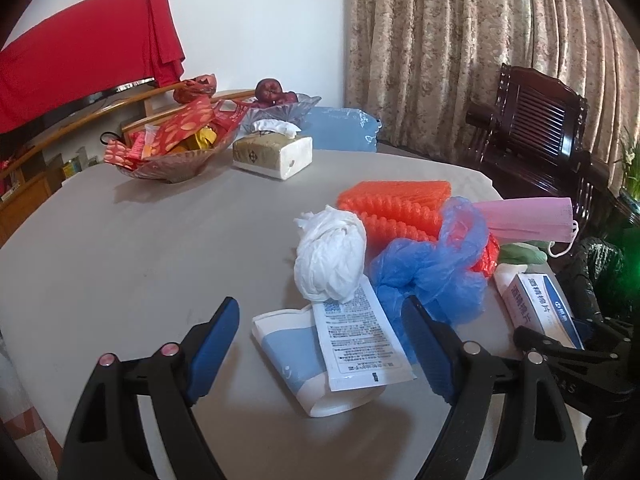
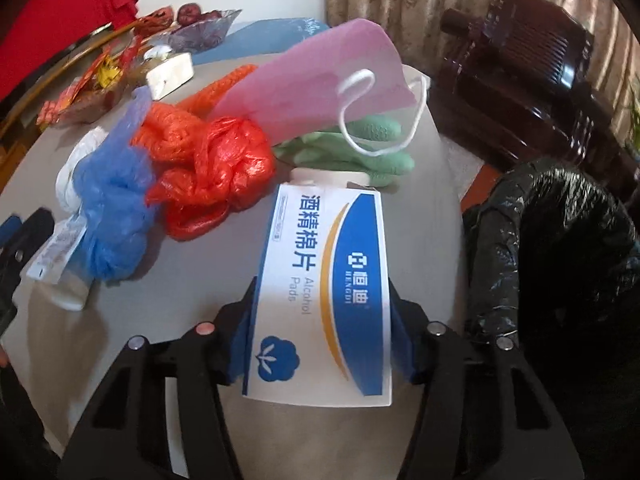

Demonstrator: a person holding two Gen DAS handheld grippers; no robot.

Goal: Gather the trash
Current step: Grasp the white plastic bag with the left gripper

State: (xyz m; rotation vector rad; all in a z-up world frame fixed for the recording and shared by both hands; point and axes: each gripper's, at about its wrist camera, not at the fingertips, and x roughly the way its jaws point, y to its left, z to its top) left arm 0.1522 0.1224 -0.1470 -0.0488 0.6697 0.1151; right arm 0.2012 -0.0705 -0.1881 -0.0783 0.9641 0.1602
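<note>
While your right gripper (image 2: 320,344) pinches the alcohol pad box (image 2: 324,284) on the worktop (image 2: 120,328), your left gripper (image 1: 320,344) stands spread above a flattened paper cup (image 1: 288,364).

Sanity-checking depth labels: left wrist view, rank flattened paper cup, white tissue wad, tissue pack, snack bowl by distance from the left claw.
1. Flattened paper cup: between the left claw's open fingers, under a printed sachet.
2. White tissue wad: just beyond, slightly right.
3. Tissue pack: mid-table, farther back.
4. Snack bowl: far left; near-level with the pack, too close to call.

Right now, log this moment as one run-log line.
left gripper: open above sachet | right gripper: shut on alcohol pads box | bin bag: beside table
</note>
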